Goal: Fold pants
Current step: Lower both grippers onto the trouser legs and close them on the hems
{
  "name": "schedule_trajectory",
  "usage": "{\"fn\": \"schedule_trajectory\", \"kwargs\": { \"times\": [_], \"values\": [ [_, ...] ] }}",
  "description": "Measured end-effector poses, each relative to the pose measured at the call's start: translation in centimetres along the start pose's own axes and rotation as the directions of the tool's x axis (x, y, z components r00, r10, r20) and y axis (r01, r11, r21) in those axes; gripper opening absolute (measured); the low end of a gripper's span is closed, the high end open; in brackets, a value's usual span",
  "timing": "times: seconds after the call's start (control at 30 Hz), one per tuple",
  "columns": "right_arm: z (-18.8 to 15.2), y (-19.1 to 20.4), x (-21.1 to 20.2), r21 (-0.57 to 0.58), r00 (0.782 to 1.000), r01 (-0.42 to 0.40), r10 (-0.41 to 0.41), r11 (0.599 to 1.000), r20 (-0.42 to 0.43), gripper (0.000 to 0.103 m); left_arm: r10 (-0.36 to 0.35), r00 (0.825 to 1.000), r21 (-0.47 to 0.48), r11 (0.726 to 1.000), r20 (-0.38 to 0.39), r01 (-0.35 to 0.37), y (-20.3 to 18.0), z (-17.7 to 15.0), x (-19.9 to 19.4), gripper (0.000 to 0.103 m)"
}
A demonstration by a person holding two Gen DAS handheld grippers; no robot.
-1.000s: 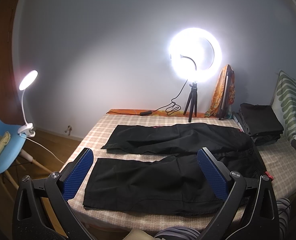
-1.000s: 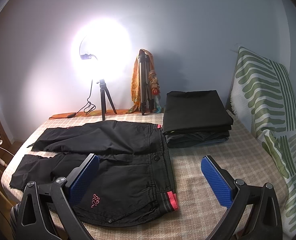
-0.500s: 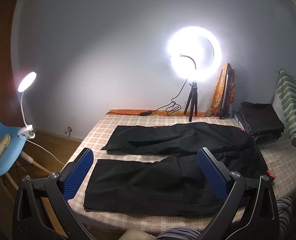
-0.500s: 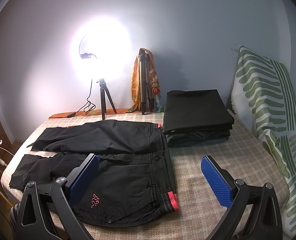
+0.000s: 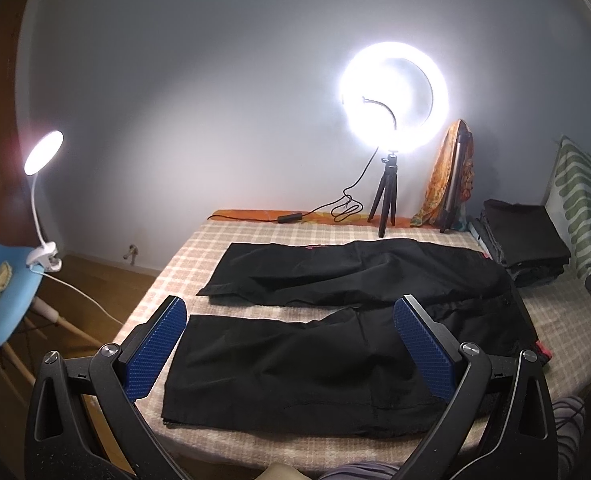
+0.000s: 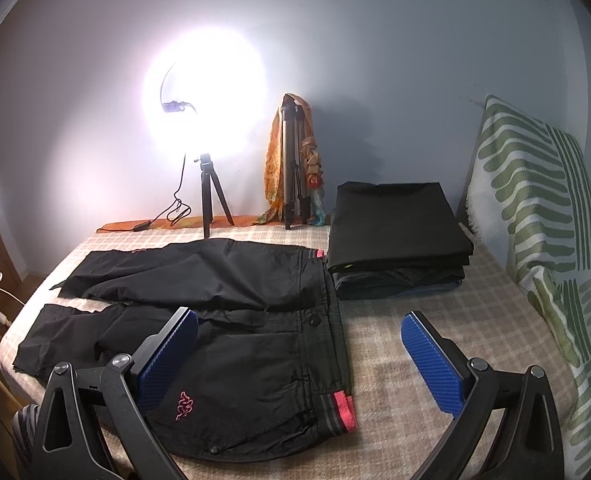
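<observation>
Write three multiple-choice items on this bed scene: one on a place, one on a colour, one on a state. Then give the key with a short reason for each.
1. Where does the stack of folded dark clothes lie?
A. past the waistband of the black pants, toward the striped pillow
B. on the blue chair
C. under the ring light

2. What colour are the grip pads on the right gripper?
A. red
B. blue
C. white

3. How are the pants lying?
A. folded in half
B. rolled into a bundle
C. spread flat with the two legs apart

Key: 1 A, the stack sits on the bed beside the waistband, near the pillow. 2 B, both pads show blue. 3 C, both legs lie side by side with checked bed cover showing between them.
</observation>
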State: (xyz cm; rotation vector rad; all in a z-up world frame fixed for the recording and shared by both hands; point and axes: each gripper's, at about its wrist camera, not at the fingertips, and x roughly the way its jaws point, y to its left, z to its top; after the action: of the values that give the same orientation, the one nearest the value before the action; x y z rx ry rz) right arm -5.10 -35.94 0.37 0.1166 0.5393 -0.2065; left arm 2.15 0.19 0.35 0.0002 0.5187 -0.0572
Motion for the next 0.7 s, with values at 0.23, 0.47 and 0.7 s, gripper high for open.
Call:
{"fn": "schedule_trajectory", "kwargs": {
  "times": [0.23,0.47,0.7],
  "values": [
    [0.8,0.0,1.1,0.006,1.0,-0.017,0.017,1.0,-0.001,0.103,0.003,1.0,-0.01,1.0,-0.026,-0.003,1.2,-0.1,1.7,0.103],
    [1.7,0.5,3.3,-0.01,0.999,-0.032,0.032,0.999,-0.01,0.103,-0.01,0.998,-0.008,1.0,-0.06,0.01,2.5,0.6,4.7,0.103],
    [2.9,0.8,7.7,-0.011,0.996,-0.071,0.07,0.997,-0.058,0.103,-0.014,0.996,-0.032,0.999,-0.091,0.011,4.2,1.9,8.7,0.103]
  ]
}}
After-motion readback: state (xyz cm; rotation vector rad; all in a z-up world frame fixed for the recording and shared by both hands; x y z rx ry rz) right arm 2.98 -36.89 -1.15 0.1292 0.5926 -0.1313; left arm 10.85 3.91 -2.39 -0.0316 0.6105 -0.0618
